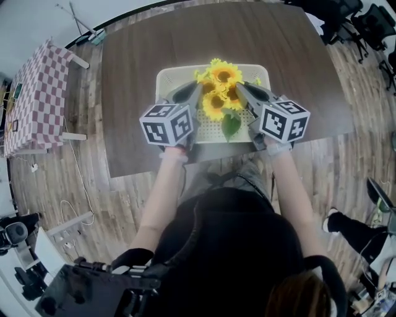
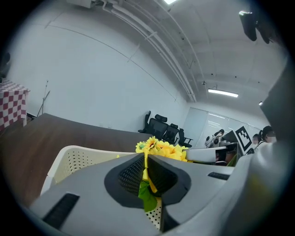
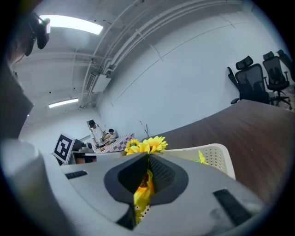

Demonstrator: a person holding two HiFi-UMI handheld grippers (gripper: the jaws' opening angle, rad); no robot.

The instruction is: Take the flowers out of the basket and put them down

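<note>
**Desk:** Item one, the arms. What do you have?

**Operator:** In the head view I see my left forearm and right forearm both stretched forward, roughly parallel. Each ends in a marker cube. The left gripper and right gripper angle inward towards each other and tilt slightly downward.

**Desk:** Item two, the jaws.

**Operator:** The left gripper has only a narrow slit between its jaws. It is clamped on a green leaf and yellow petals of the flowers. The right gripper has its jaws almost together, pinching a yellow-orange bloom. More flowers stand up just beyond its tips.

**Desk:** Item three, the task's thing.

**Operator:** The flowers are one bunch of sunflowers, gripped from both sides between the two grippers. They sit directly over the white perforated basket. One green leaf hangs down at the near side. I cannot tell whether the stems are clear of the basket floor.

**Desk:** Item four, what is beyond?

**Operator:** The basket sits on a dark wood table. Further off there is a checked cloth to my left and black office chairs at the far right.
</note>
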